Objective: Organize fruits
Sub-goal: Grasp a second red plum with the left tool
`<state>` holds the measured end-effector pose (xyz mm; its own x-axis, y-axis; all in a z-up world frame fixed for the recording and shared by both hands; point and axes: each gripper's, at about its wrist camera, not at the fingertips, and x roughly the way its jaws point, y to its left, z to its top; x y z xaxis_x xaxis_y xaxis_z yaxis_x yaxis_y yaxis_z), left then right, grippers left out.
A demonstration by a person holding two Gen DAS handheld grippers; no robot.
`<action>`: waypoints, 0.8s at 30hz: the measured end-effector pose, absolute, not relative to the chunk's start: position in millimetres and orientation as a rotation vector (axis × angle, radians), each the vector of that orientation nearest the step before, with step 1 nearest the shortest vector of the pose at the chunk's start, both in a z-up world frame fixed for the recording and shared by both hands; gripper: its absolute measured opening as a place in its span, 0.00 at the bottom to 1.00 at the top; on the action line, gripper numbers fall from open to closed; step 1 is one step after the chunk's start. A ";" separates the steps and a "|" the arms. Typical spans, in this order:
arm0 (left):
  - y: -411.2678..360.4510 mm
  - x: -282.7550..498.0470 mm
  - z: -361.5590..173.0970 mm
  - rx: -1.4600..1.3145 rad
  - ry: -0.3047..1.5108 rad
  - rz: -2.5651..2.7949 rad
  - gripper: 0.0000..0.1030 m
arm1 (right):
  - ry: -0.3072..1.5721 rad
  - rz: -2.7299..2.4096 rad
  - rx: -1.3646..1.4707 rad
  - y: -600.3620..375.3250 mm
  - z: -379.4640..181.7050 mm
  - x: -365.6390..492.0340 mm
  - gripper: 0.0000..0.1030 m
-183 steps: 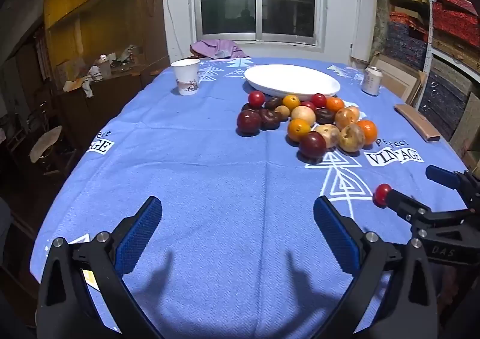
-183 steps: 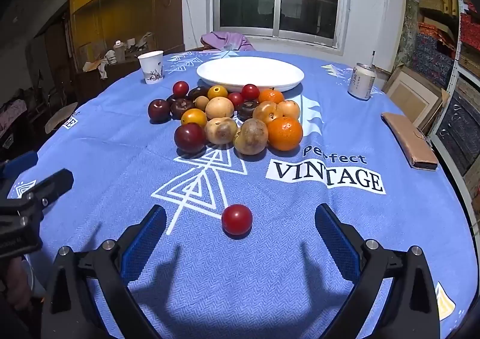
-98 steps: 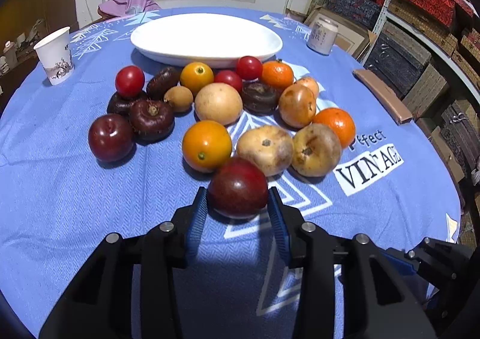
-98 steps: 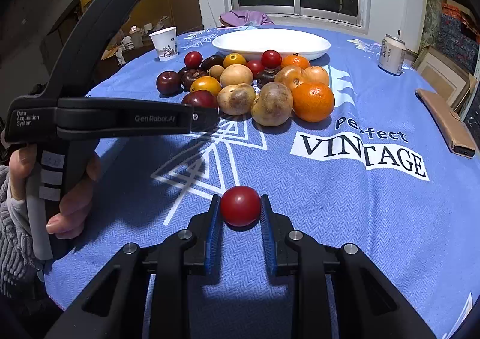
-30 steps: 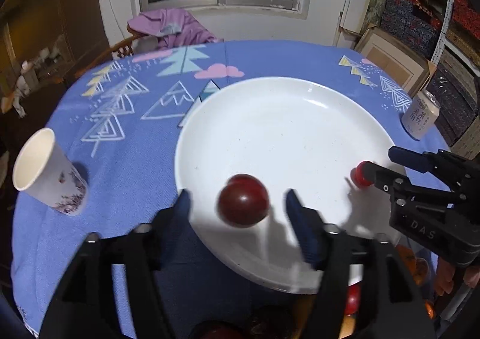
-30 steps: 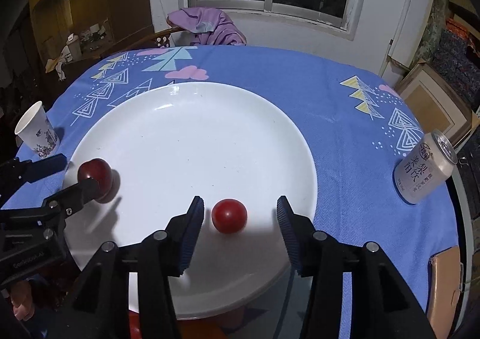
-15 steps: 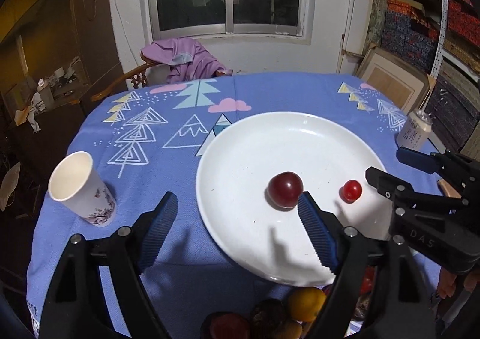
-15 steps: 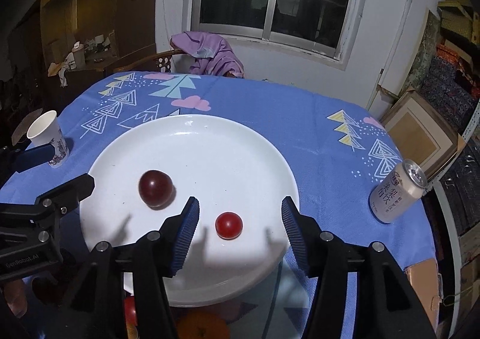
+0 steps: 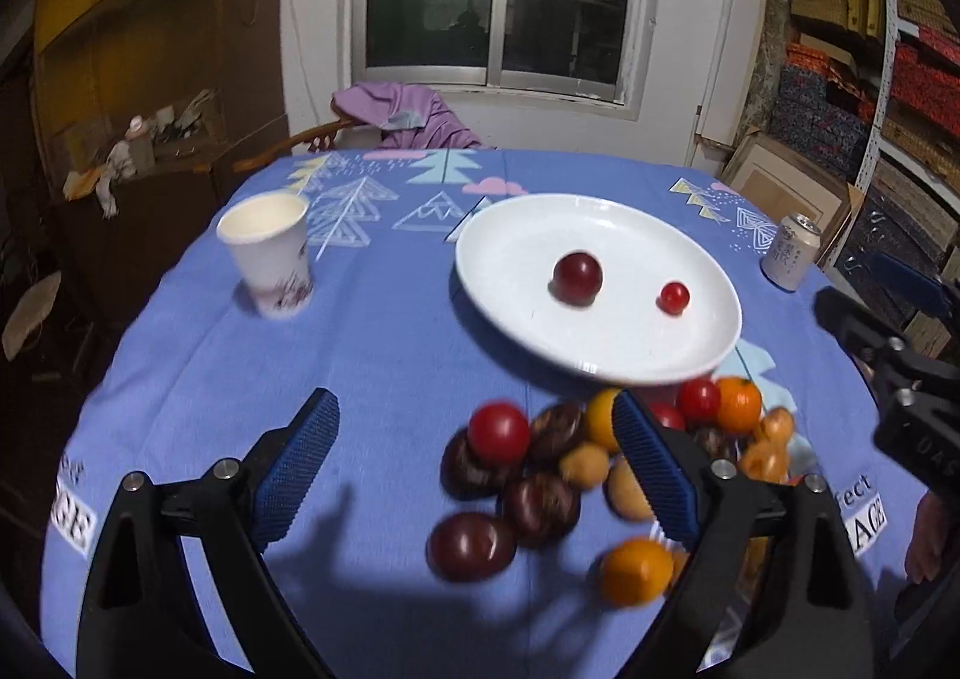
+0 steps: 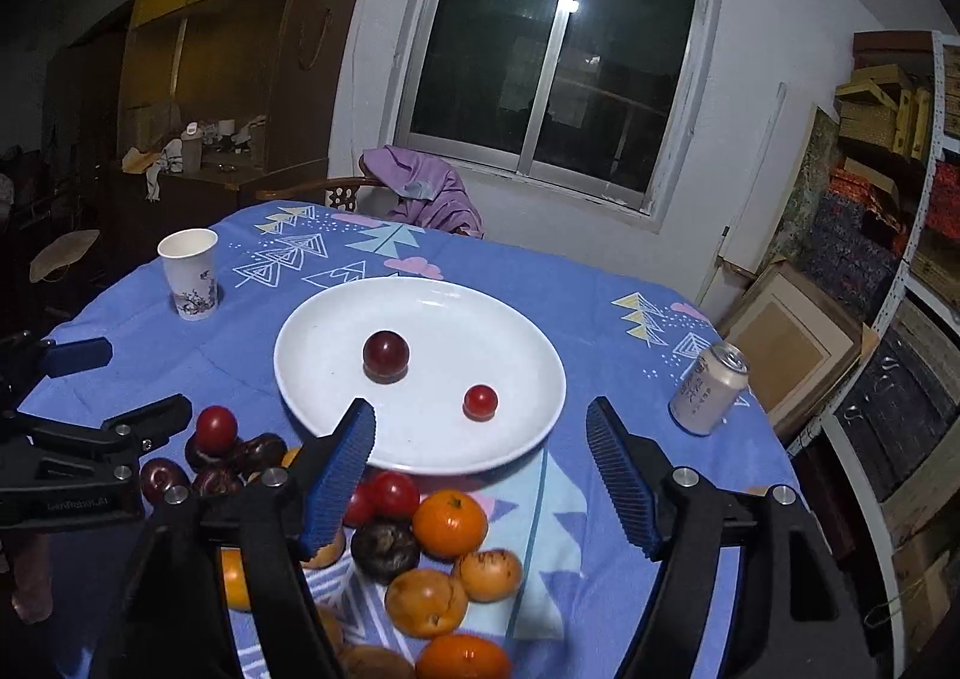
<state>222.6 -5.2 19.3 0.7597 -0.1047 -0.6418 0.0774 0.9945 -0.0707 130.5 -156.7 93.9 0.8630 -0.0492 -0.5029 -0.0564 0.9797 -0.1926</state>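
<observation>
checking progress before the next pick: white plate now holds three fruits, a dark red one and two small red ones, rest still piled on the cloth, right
Not quite: the white plate holds two fruits, the dark red one and a single small red one. The right wrist view shows this plainly. The rest are piled on the cloth, as you said.

A paper cup (image 10: 189,274) stands near the worktop's (image 10: 600,355) far-left edge; a drinks can (image 10: 708,388) stands near its right edge. A purple garment (image 10: 426,193) drapes a wooden chair (image 10: 300,190) beyond the far edge, beneath a dark window (image 10: 552,72).
</observation>
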 end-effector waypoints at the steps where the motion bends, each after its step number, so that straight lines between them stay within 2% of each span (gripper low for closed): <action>1: -0.8 212.5 13.0 -0.054 0.710 -0.092 0.88 | 0.527 -0.011 -0.192 -159.9 90.3 121.7 0.76; 5: 3.8 192.9 -9.5 -0.034 0.753 -0.058 0.88 | 0.568 -0.056 -0.085 -183.8 64.0 91.7 0.81; 15: 18.9 190.6 -30.7 -0.064 0.829 -0.017 0.88 | 0.732 0.024 0.232 -229.7 25.9 81.3 0.81; 24: -3.1 200.1 -32.3 0.050 0.790 -0.048 0.88 | 0.750 0.037 0.231 -224.8 23.7 83.4 0.81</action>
<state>200.1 -3.1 -32.3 0.7026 -0.0244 -0.7112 0.0615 0.9978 0.0265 83.4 -224.8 23.7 0.7322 0.1151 -0.6713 0.0493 0.9741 0.2208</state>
